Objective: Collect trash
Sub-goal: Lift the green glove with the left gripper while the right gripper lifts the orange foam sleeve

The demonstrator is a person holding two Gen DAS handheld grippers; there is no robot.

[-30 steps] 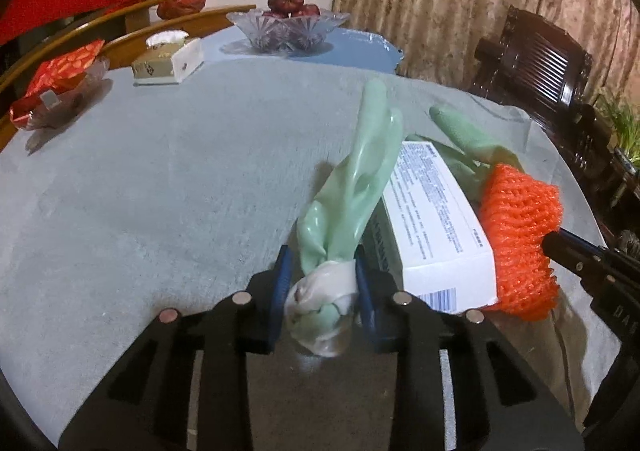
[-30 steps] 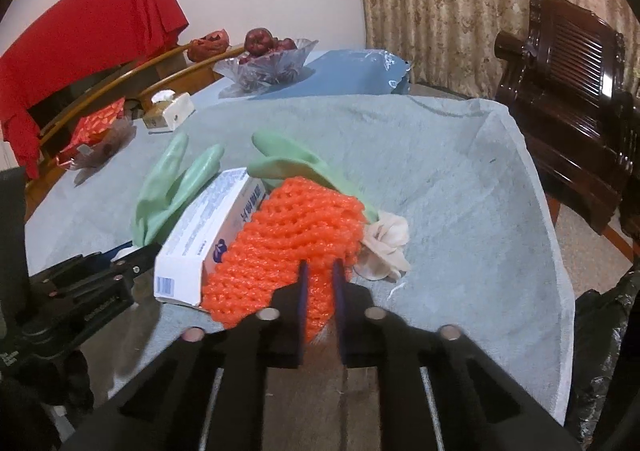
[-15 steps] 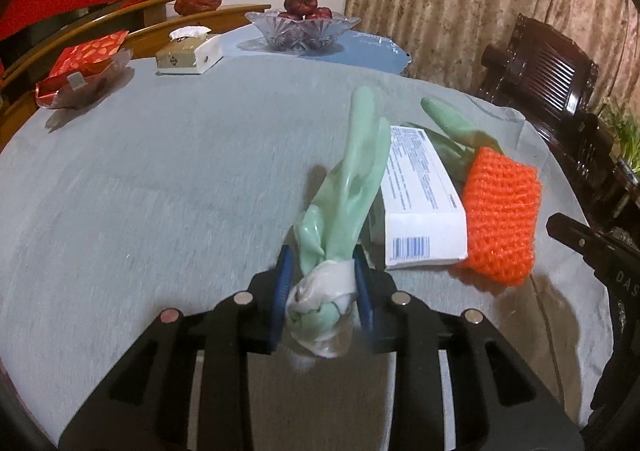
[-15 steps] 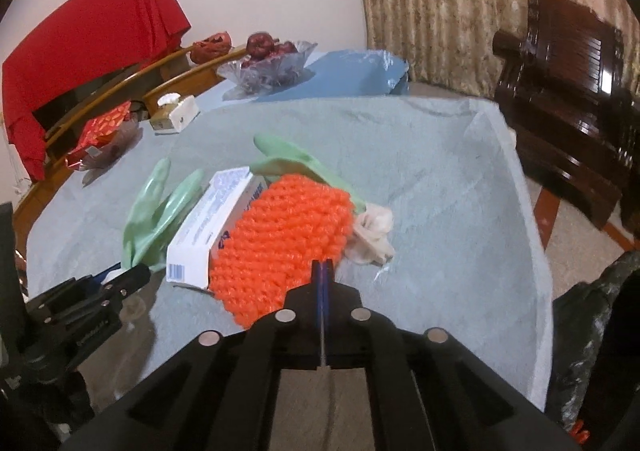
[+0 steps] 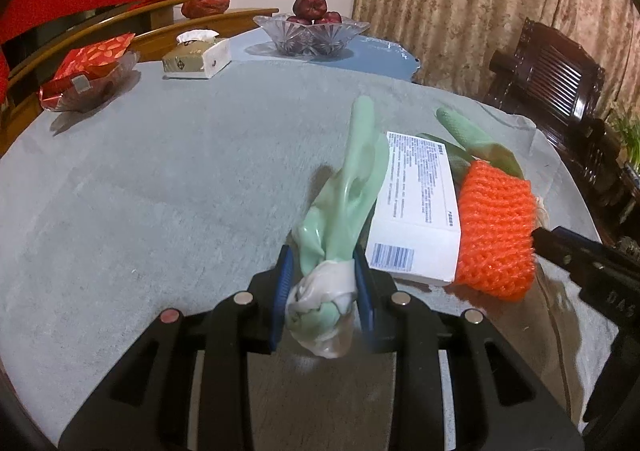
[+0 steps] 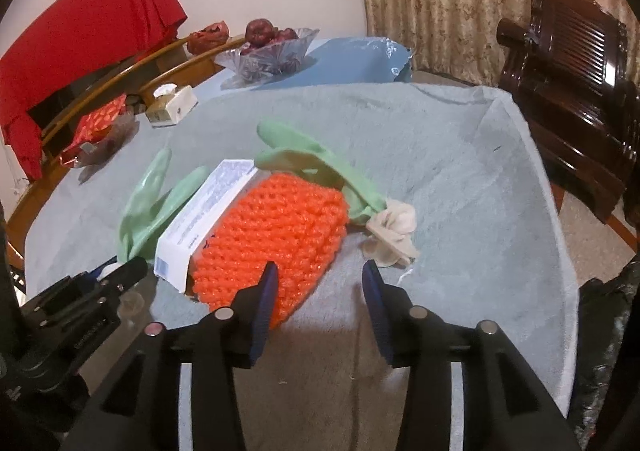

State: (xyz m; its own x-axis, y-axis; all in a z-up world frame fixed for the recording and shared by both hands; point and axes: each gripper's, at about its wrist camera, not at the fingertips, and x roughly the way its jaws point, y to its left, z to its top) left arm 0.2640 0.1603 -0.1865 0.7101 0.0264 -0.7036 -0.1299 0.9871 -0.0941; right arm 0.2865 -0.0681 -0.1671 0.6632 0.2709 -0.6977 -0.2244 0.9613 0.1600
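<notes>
Rubbery and pale green, the glove (image 5: 352,191) was clamped at its bunched whitish cuff between the blue pads of the left gripper (image 5: 322,287), its fingers trailing away toward twelve o'clock over the grey tablecloth (image 5: 160,191). Just beside it at three o'clock lay a white printed carton (image 5: 416,211), and touching that carton's far side sat an orange foam net (image 5: 496,227), with a second green glove (image 6: 320,163) partly under them. In the right wrist view the right gripper (image 6: 318,291) had just been opening; its jaws stood apart with only bare cloth between them, the left pad against the net's near edge. A crumpled cream cuff (image 6: 390,233) of the second glove lay at one o'clock from that gripper. Farther off, toward eleven and twelve o'clock, stood a tissue box (image 5: 196,57), a red packet in a clear dish (image 5: 88,67) and a glass fruit bowl (image 5: 312,33).
</notes>
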